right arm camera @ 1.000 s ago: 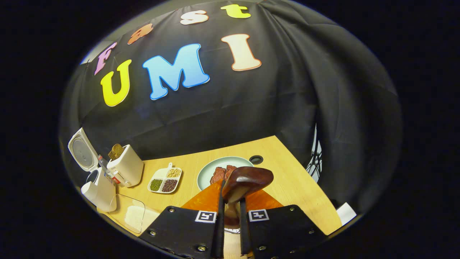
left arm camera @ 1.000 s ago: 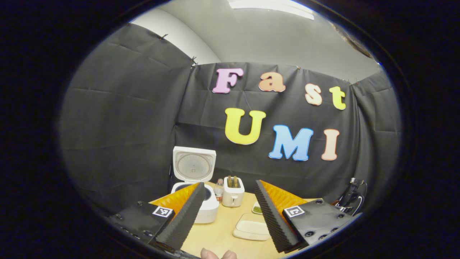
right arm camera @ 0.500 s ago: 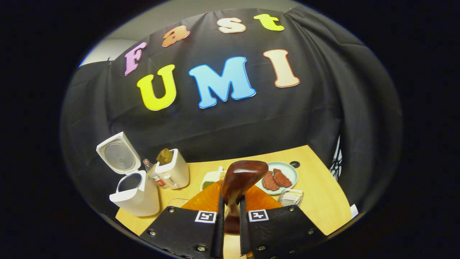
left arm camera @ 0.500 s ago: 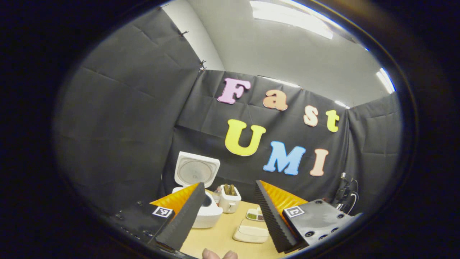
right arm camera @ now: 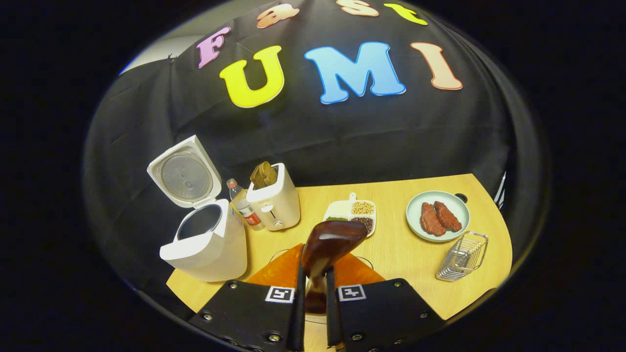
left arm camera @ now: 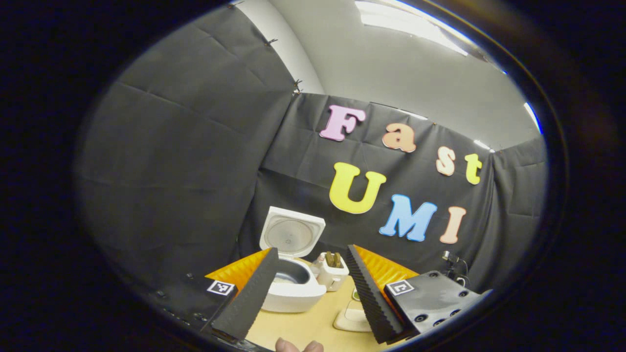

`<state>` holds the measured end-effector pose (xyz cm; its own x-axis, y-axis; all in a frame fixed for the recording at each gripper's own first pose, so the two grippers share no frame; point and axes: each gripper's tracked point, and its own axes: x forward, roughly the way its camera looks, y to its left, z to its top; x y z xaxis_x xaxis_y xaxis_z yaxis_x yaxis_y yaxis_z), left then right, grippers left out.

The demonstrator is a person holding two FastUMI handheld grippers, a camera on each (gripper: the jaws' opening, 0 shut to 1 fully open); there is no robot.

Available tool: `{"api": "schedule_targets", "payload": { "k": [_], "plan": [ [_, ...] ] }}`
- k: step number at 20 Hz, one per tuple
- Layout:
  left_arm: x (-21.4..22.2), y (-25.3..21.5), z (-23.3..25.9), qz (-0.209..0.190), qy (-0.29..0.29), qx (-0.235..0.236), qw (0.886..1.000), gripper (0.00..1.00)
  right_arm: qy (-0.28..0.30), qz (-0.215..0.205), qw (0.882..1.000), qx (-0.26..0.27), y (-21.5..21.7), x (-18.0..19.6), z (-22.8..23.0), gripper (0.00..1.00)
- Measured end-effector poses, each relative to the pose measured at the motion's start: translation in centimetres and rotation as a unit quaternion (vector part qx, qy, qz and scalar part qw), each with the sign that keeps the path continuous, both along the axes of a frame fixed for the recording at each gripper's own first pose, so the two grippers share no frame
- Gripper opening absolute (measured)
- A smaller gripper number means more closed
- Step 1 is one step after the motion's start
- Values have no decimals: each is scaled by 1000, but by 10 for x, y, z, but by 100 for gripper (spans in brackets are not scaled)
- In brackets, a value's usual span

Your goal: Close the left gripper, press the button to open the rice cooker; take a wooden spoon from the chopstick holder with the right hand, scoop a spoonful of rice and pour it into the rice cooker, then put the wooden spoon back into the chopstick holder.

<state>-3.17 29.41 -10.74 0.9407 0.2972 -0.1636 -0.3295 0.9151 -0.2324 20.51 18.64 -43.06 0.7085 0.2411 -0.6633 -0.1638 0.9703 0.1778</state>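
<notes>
The white rice cooker (right arm camera: 205, 242) stands at the table's left with its lid (right arm camera: 185, 173) up and the dark pot open. My right gripper (right arm camera: 313, 252) is shut on the dark wooden spoon (right arm camera: 335, 240) by its handle. The spoon's bowl sticks out past the fingertips above the table's middle, rounded back toward me, to the right of the cooker. A wire chopstick holder (right arm camera: 462, 256) sits at the right front. My left gripper (left arm camera: 311, 249) is open and holds nothing, with the cooker (left arm camera: 293, 288) and its raised lid (left arm camera: 292, 237) ahead between its fingers.
Behind the cooker stand a bottle (right arm camera: 242, 205) and a white toaster (right arm camera: 274, 203) with bread. A divided dish of beans (right arm camera: 354, 214) and a plate of meat (right arm camera: 437, 215) lie farther right. A shallow white tray (left arm camera: 354, 318) sits near the front.
The right gripper, still holding the spoon, has lifted and tipped down, so more of the table shows. The left gripper has drifted nearer the cooker. Both keep their states.
</notes>
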Motion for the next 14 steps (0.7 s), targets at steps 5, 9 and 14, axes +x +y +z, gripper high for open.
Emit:
{"api": "schedule_targets", "payload": {
  "k": [5, 9, 14],
  "plan": [
    [15, -2, -17, 16, 26, 14, 999, 93, 27, 33, 999, -28, -10, 13, -47, 18],
    [24, -6, -25, 23, 34, 10, 999, 93, 46, 64, 995, -55, -17, 5, -70, 18],
    [27, -11, -28, 31, 41, 16, 999, 93, 66, 129, 987, -74, -2, -18, -92, 18]
  ]
}}
